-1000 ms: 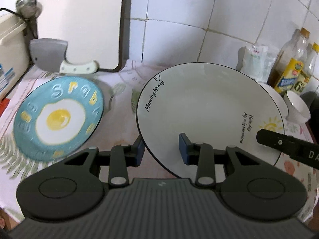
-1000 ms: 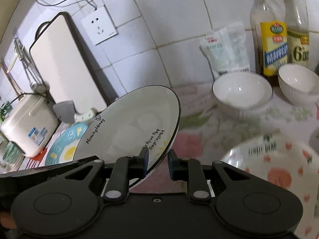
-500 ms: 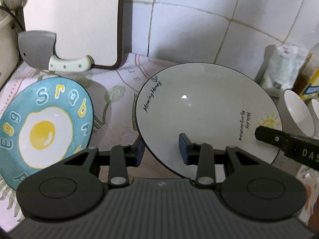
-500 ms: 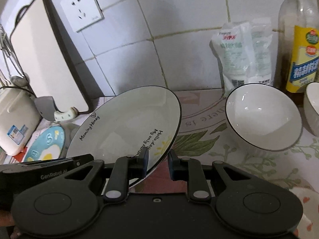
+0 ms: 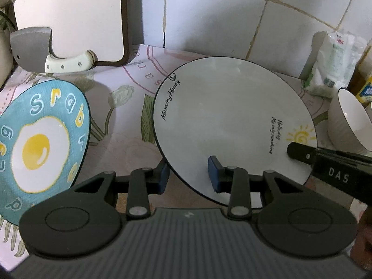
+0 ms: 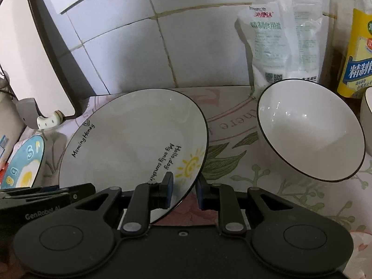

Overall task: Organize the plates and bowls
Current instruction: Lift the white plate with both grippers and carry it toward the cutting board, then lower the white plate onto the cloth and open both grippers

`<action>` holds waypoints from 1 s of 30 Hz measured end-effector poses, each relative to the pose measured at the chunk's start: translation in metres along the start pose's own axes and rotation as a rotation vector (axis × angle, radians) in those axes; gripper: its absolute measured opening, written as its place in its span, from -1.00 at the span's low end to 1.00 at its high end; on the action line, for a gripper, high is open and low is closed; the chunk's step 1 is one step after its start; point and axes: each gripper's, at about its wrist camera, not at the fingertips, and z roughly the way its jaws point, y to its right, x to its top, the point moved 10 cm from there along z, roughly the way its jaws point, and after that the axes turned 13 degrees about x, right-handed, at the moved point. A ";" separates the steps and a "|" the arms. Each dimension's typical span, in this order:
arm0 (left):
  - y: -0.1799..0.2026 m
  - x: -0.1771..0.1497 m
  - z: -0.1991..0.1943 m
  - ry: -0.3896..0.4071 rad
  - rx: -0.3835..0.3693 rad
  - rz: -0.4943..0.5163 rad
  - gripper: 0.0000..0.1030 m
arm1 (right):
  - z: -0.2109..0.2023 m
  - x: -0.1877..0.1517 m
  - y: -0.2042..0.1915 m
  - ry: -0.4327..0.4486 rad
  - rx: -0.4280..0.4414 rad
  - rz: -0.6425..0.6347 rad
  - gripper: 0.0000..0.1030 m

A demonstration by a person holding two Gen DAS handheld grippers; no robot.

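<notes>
A white plate (image 5: 227, 121) with a black rim and "Morning Honey" lettering is held tilted above the counter; it also shows in the right wrist view (image 6: 130, 146). My left gripper (image 5: 189, 174) straddles its near rim, one finger under and one over. My right gripper (image 6: 184, 191) pinches its sun-printed edge. A blue fried-egg plate (image 5: 39, 146) lies on the cloth at the left. A white black-rimmed bowl (image 6: 309, 130) stands at the right.
A cutting board (image 5: 67, 16) and a cleaver (image 5: 46, 48) lean against the tiled wall at the back left. A salt bag (image 6: 281, 37) and an oil bottle (image 6: 351, 46) stand at the back right. A second bowl's edge (image 6: 366, 121) shows far right.
Both grippers and the white plate have moved forward and down toward the back of the counter. The wall, bowl and salt bag now look closer.
</notes>
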 end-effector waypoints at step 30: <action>0.013 -0.024 -0.178 0.007 -0.024 0.263 0.31 | -0.206 -0.002 -0.067 0.078 0.132 -0.138 0.29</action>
